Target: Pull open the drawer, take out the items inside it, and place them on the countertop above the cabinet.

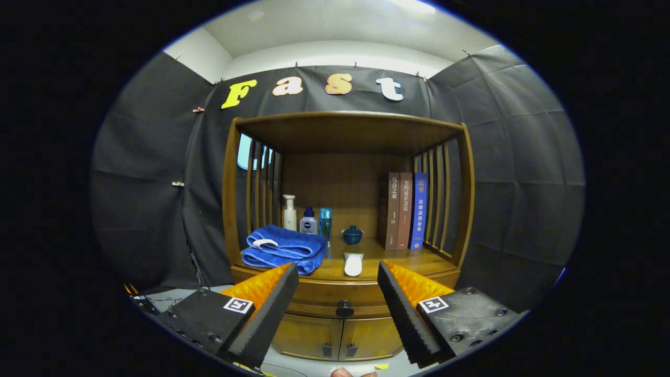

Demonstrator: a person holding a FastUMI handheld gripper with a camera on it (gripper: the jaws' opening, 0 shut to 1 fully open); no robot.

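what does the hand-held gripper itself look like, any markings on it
The hand-held gripper has two long wedge-shaped fingers with ridged inner faces. Each sits on a dark blocky base with screws and carries a small square black-and-white marker tag.

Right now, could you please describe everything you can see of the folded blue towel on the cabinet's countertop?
The folded blue towel looks like soft terry cloth, folded into thick layers with a small white tag on top. It lies flat at the front of the wooden countertop, before three bottles, beyond the open gripper, untouched by its fingers.
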